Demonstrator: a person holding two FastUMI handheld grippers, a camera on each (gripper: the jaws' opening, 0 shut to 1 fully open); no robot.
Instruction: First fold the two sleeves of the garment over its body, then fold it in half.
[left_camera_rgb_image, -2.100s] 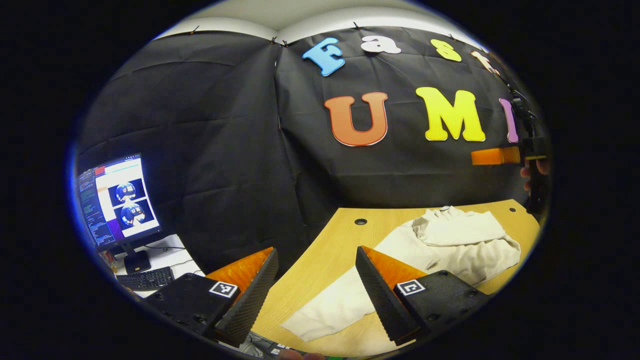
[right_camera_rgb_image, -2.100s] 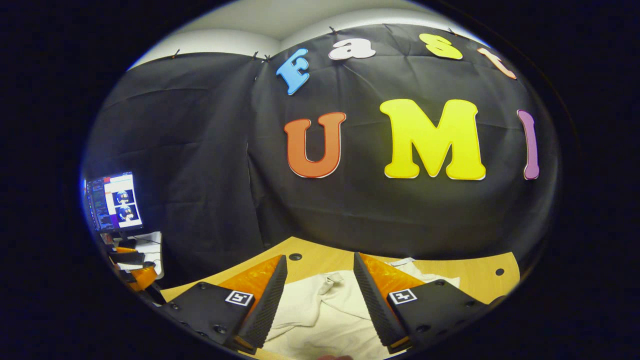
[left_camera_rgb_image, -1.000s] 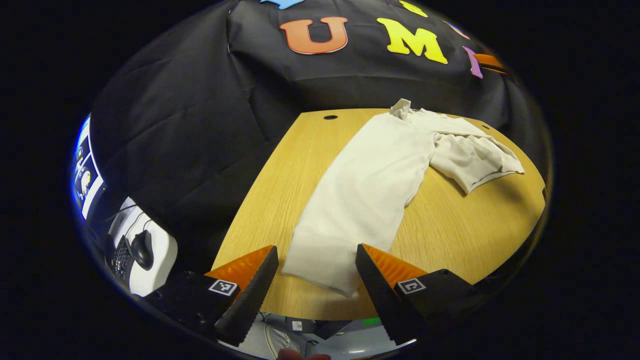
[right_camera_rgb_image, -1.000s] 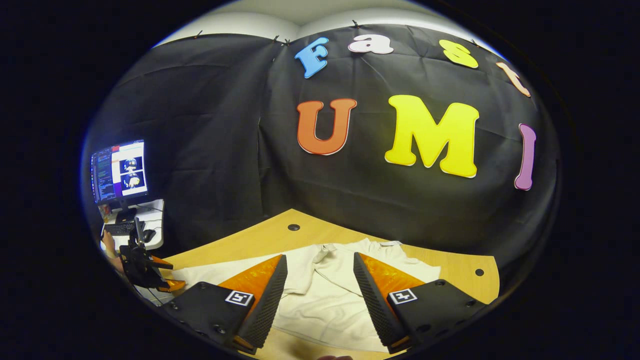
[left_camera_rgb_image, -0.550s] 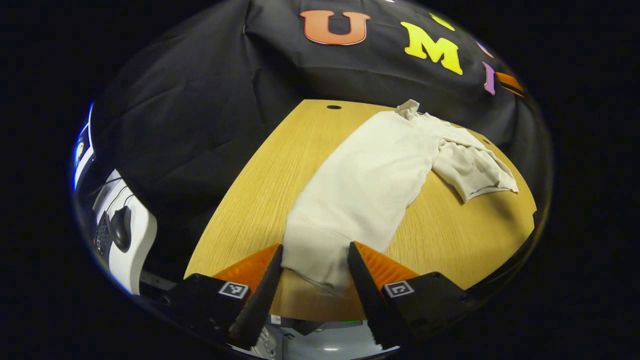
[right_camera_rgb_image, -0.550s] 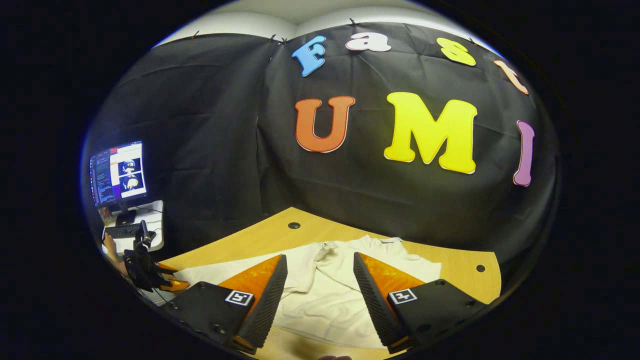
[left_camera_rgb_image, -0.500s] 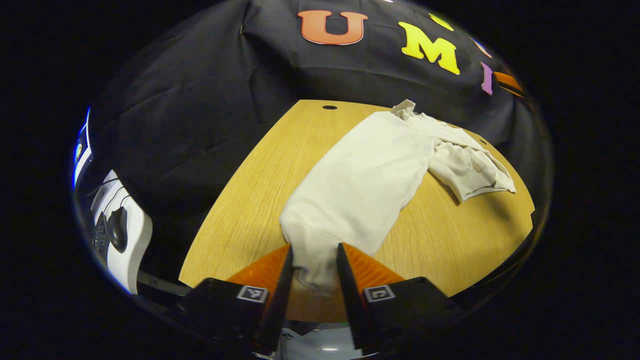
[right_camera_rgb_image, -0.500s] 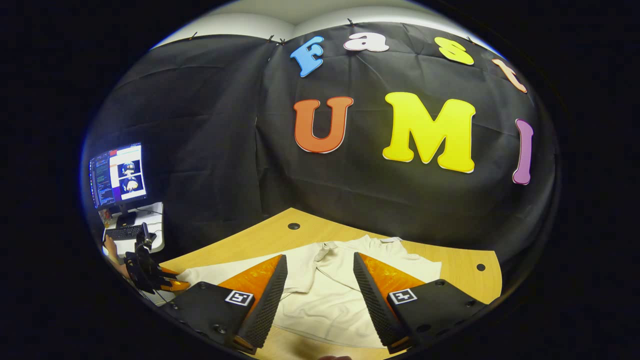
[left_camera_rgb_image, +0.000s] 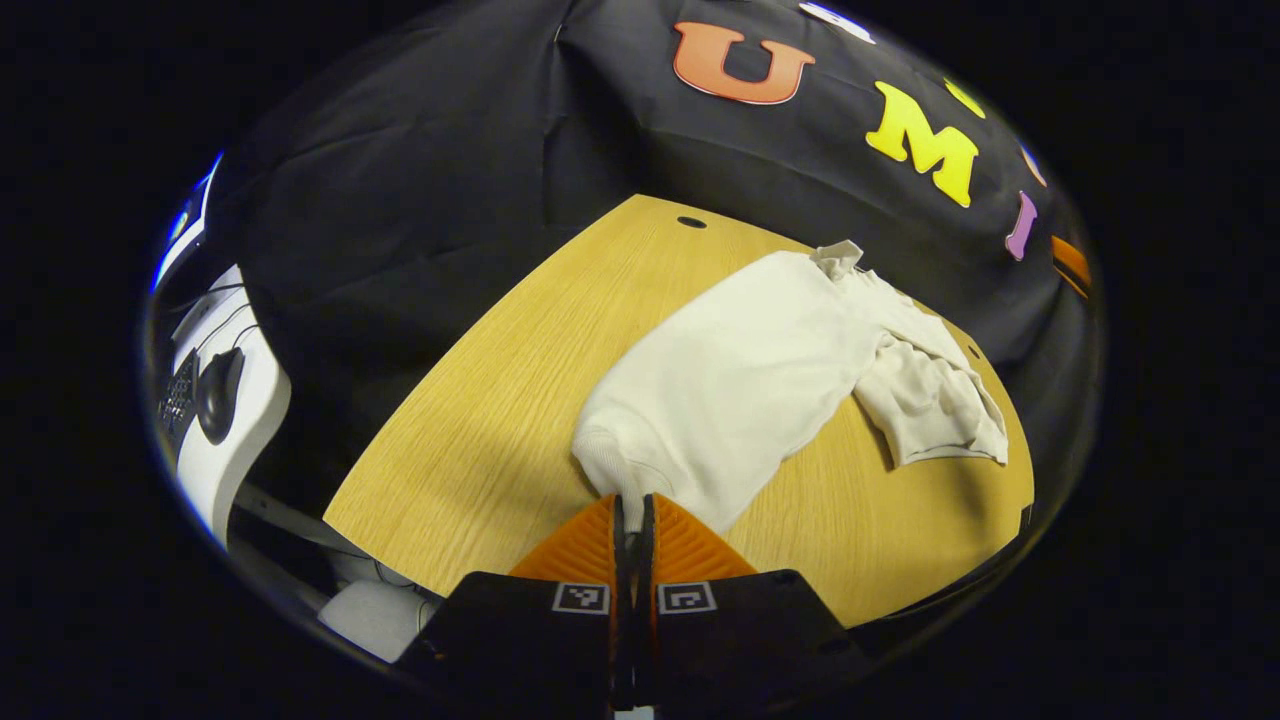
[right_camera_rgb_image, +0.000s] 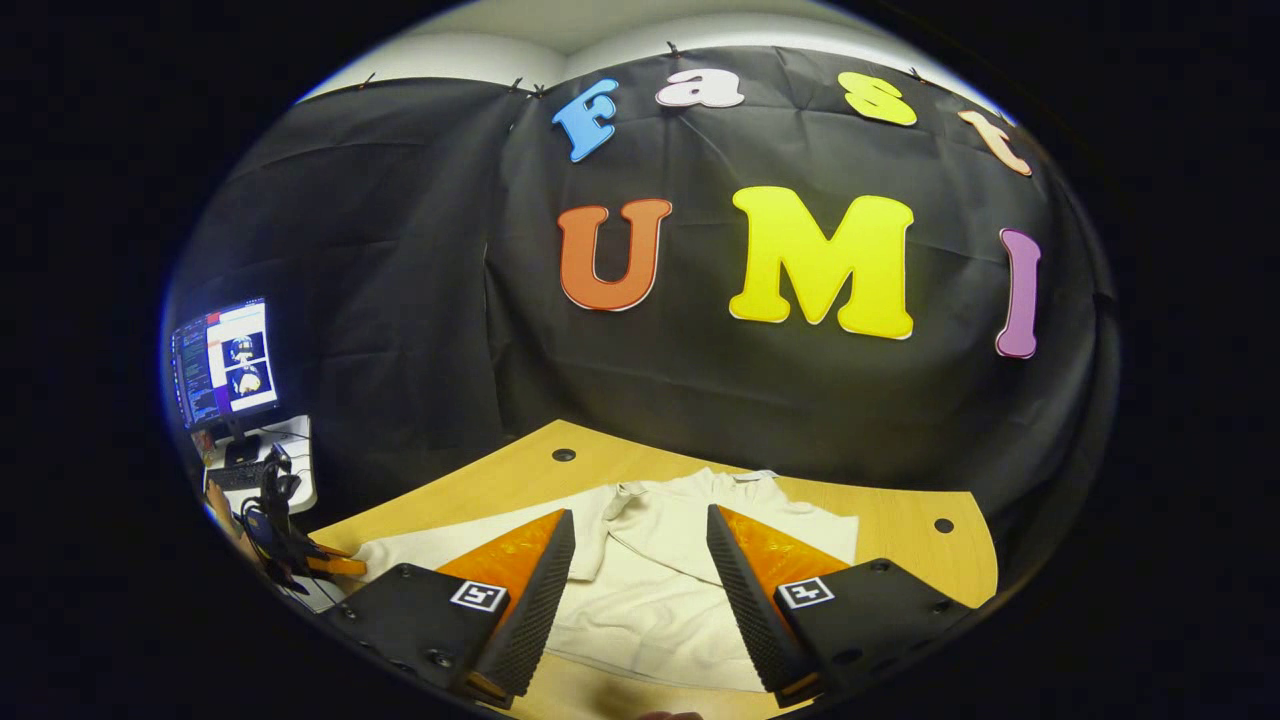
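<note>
A cream long-sleeved garment (left_camera_rgb_image: 740, 380) lies on the wooden table (left_camera_rgb_image: 480, 420). One sleeve stretches toward my left gripper (left_camera_rgb_image: 631, 502), which is shut on its ribbed cuff (left_camera_rgb_image: 603, 455) near the table's front edge. The far part of the garment lies bunched (left_camera_rgb_image: 930, 400). In the right gripper view the garment (right_camera_rgb_image: 650, 590) lies just under my right gripper (right_camera_rgb_image: 638, 520), which hovers open above its crumpled middle with nothing between its fingers. My left gripper (right_camera_rgb_image: 300, 565), held by a hand, appears at the sleeve's end on the far left.
The black cloth wall stands close behind the table. Cable holes (right_camera_rgb_image: 563, 455) (right_camera_rgb_image: 943, 525) mark the table's back corners. To the left, a side desk carries a lit monitor (right_camera_rgb_image: 222, 362), a keyboard and a mouse (left_camera_rgb_image: 218, 380).
My left gripper tilted down to the table, moved onto the sleeve's cuff and shut on it, bunching the cuff. My right gripper stayed open, nearly still above the garment.
</note>
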